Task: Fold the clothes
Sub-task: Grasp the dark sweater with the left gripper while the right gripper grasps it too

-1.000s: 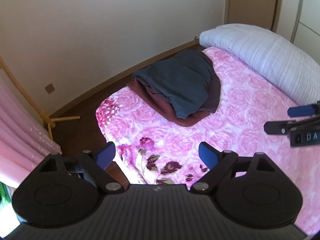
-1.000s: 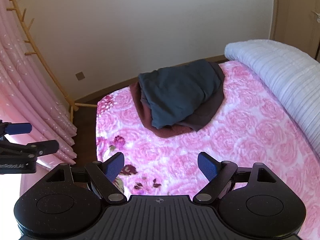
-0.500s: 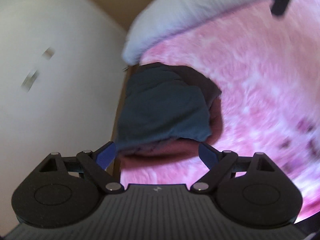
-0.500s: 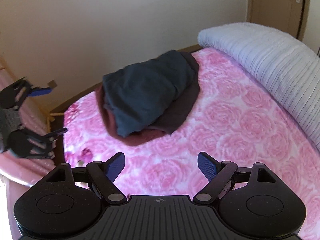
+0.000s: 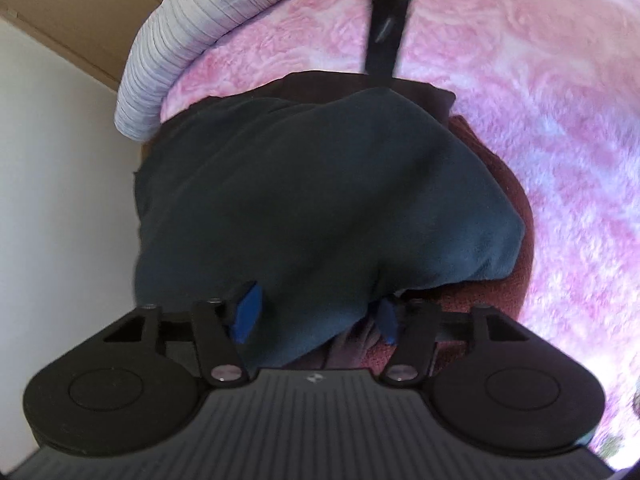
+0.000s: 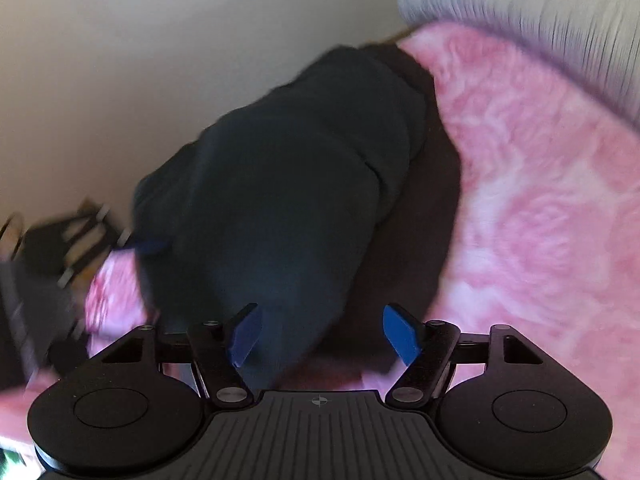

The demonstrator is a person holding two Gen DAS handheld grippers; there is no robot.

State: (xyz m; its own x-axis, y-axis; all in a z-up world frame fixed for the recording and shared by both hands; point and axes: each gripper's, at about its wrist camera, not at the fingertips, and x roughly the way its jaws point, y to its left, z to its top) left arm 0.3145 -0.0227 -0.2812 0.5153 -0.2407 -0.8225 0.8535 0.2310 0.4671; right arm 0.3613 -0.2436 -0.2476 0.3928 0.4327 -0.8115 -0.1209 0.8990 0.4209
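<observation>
A dark blue-grey garment (image 5: pixel 320 184) lies crumpled on top of a maroon garment (image 5: pixel 516 216) at the edge of a pink floral bed. My left gripper (image 5: pixel 316 316) is open, with a corner of the dark garment lying between its blue pads. My right gripper (image 6: pixel 324 332) is open at another edge of the same dark garment (image 6: pixel 296 184), which lies between its blue pads (image 6: pixel 400 334). The right gripper shows as a dark blurred bar in the left wrist view (image 5: pixel 386 20). The left gripper shows blurred at the left of the right wrist view (image 6: pixel 80 240).
The pink rose-patterned bedspread (image 5: pixel 540 92) covers the bed. A white ribbed quilt roll (image 5: pixel 180 40) lies along the far side. A cream wall (image 6: pixel 140 60) runs close behind the clothes pile, beyond the bed edge.
Both grippers have dropped from well above the bed down onto the clothes pile. Their pads now straddle edges of the dark garment. Both views are motion-blurred.
</observation>
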